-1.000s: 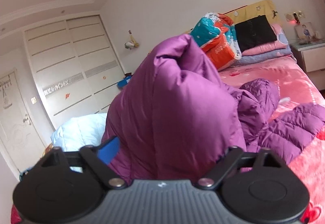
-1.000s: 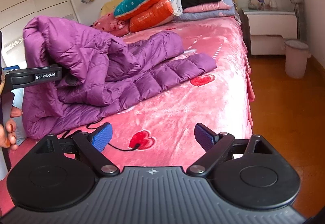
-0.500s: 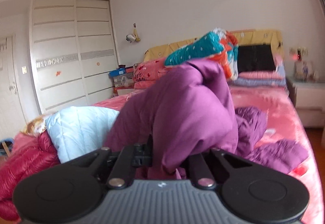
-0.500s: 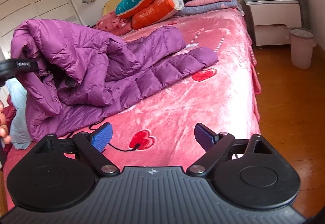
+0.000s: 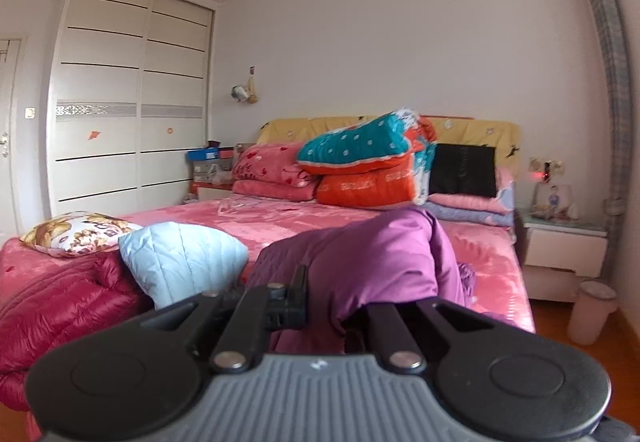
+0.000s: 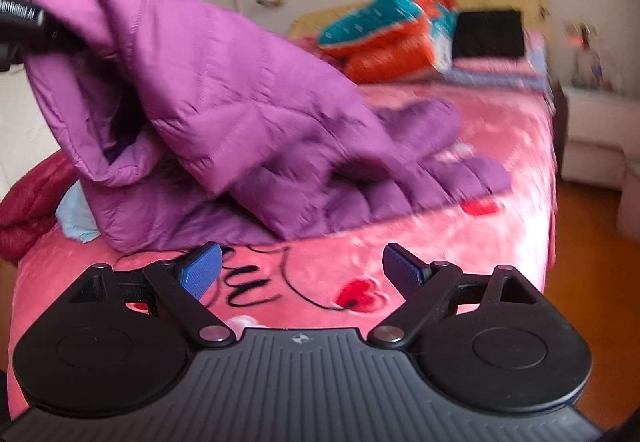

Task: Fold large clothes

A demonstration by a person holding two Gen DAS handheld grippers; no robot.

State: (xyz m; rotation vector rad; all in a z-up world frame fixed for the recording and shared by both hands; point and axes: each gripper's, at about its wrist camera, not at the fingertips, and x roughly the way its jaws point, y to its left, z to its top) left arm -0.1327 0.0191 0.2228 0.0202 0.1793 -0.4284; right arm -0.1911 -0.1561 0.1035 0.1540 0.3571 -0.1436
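Left hand-held gripper (image 5: 332,306) clenched on an edge of the quilted purple down jacket (image 6: 224,101), holding it raised off the pink plush bed (image 6: 460,242), likely to spread it for folding. Right hand-held gripper (image 6: 300,272) released, empty, near the hem.

— What sort of room is this?

— A bedroom in a home. A wide bed (image 5: 480,254) under a pink plush blanket with red hearts fills most of it, with folded quilts (image 5: 360,169) stacked against the yellow headboard (image 5: 472,129).

— Anything else that says so?

— A white built-in wardrobe (image 5: 132,101) with sliding doors along the wall, a white bedside cabinet (image 5: 564,246), a small waste bin (image 5: 590,312) on the wooden floor (image 6: 592,262), and a curtain (image 5: 608,61) at the edge.
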